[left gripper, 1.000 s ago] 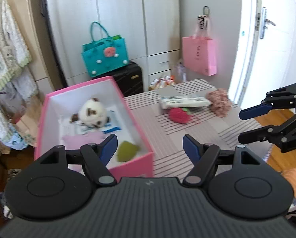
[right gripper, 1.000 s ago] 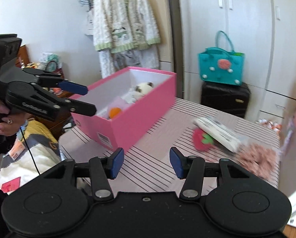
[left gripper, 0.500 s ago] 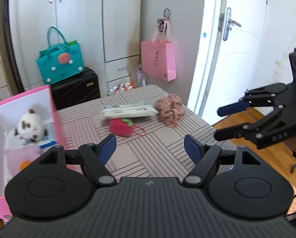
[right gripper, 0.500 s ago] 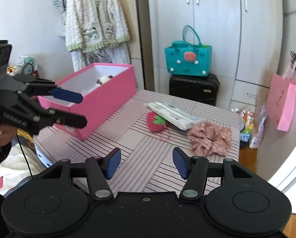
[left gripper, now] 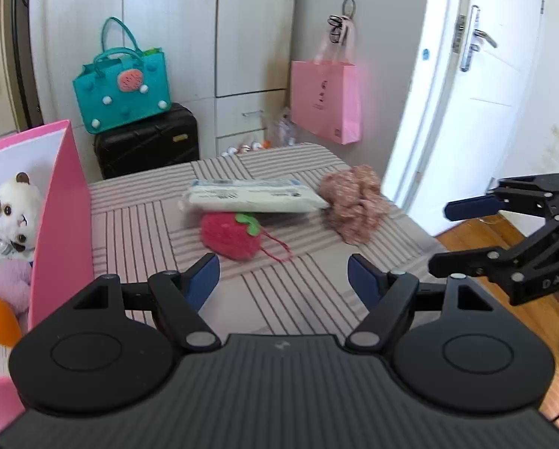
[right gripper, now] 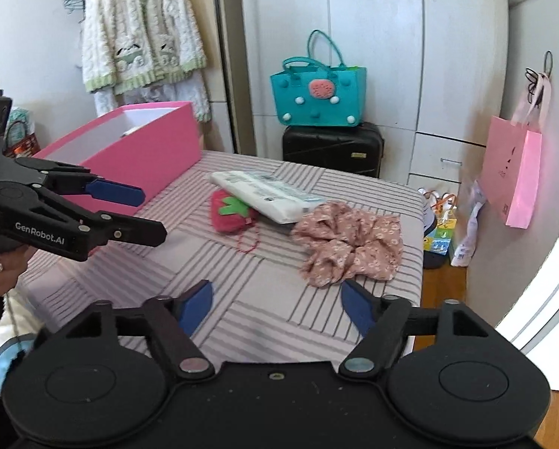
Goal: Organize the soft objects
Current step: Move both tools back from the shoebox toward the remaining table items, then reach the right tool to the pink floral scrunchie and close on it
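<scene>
Two spread claws [left gripper: 283, 280] [right gripper: 277, 305] face a fuzzy strawberry [left gripper: 230, 236], ruffled scrunchie [right gripper: 348, 243].

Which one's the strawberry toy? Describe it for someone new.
On the striped table, beside the pink box, lie three loose things. The strawberry toy is the fuzzy red one, tucked under the white packet, with a green leaf and red string, unlike the floral scrunchie.

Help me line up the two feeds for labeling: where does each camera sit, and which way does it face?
Left wrist: on the left gripper, facing across the striped table toward the wardrobe; own open fingers show, right gripper at right.
Right wrist: on the right gripper, facing the table from its door-side end; own open fingers show, left gripper at left.
Shared: strawberry plush, scrunchie, pink box.
</scene>
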Demonstrator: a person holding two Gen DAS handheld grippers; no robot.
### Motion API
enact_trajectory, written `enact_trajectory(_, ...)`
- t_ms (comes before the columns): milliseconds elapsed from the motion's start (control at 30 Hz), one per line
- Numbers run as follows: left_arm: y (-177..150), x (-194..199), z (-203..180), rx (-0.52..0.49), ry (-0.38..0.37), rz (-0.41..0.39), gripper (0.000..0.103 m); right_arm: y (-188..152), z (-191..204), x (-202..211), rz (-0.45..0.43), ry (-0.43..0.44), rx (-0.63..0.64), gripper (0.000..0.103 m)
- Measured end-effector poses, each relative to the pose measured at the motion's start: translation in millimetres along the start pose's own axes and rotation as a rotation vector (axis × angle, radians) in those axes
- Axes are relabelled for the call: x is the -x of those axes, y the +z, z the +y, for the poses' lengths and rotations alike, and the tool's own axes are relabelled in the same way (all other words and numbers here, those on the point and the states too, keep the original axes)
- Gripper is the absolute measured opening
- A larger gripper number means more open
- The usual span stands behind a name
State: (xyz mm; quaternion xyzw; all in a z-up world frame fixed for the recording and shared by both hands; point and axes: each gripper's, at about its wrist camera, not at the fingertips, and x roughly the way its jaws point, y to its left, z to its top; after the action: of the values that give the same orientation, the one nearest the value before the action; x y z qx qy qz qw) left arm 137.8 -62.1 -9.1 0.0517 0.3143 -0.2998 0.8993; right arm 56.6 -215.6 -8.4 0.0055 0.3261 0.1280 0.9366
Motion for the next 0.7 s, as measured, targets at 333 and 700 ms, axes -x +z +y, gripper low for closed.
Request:
enact_trajectory(333, 5, -48, 14, 0.022, 0.101, -0.012, 0.078, 1, -32, -44, -0.060, -0.074, -0.075, 0.084)
enact_trajectory(700, 14, -85, 27, 0.064, 0.135, 0.031, 0.081, 8, -50, -74, -0.112, -0.102, -0.125, 0.084)
